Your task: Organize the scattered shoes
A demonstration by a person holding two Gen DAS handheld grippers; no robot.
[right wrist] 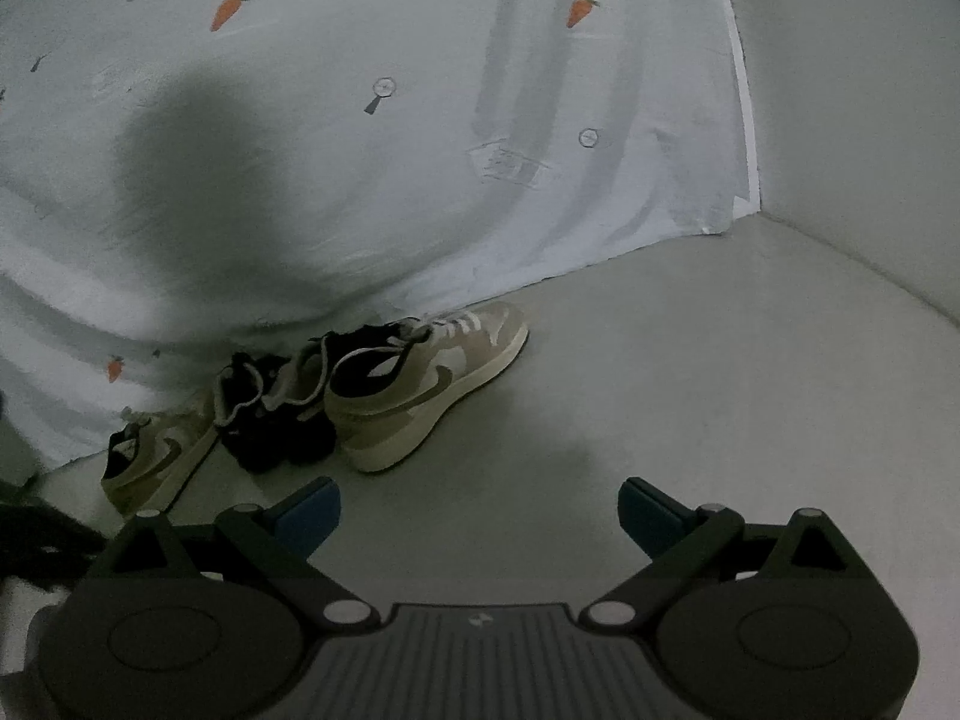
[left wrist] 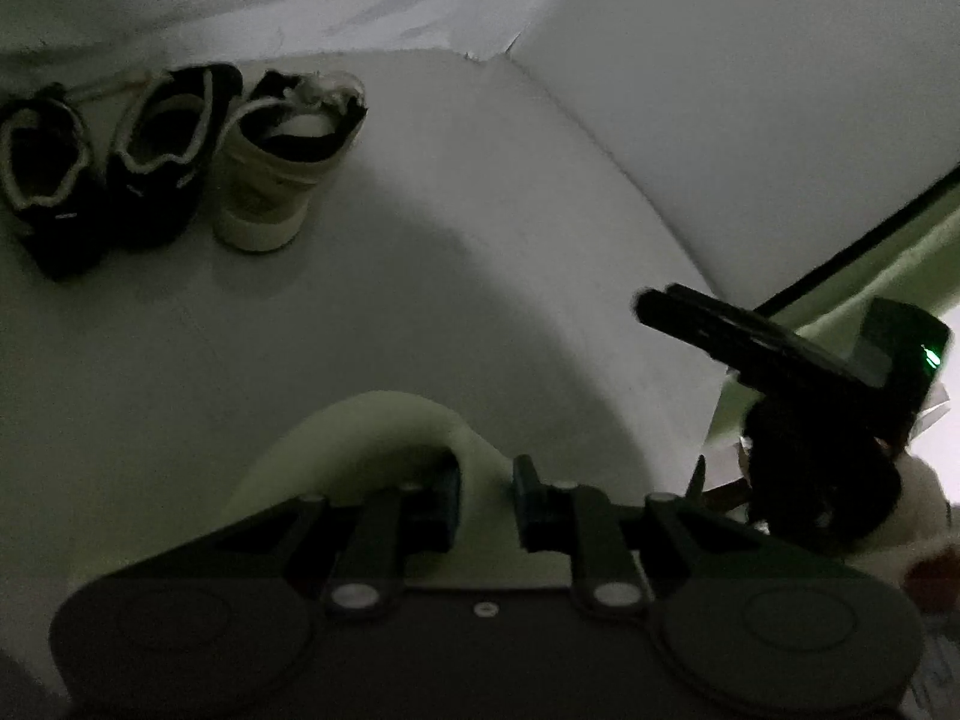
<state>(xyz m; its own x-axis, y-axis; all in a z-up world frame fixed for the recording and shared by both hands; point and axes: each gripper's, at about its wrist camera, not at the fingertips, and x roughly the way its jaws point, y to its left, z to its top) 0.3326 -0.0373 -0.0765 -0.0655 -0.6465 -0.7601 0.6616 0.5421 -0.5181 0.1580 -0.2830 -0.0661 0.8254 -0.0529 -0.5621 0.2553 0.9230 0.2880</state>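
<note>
Beige sneaker point(left wrist: 360, 450) pinched in left gripper point(left wrist: 486, 504) jaws; right gripper point(right wrist: 480, 510) jaws spread, shoes point(right wrist: 336, 396) ahead.

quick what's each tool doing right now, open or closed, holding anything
Left tool: shut on a pale shoe.
Right tool: open, holding nothing, above bare floor.

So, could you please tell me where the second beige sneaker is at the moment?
In the right wrist view, the second beige sneaker sits at lower left, left of the black shoes, by the carrot-print sheet.
</note>
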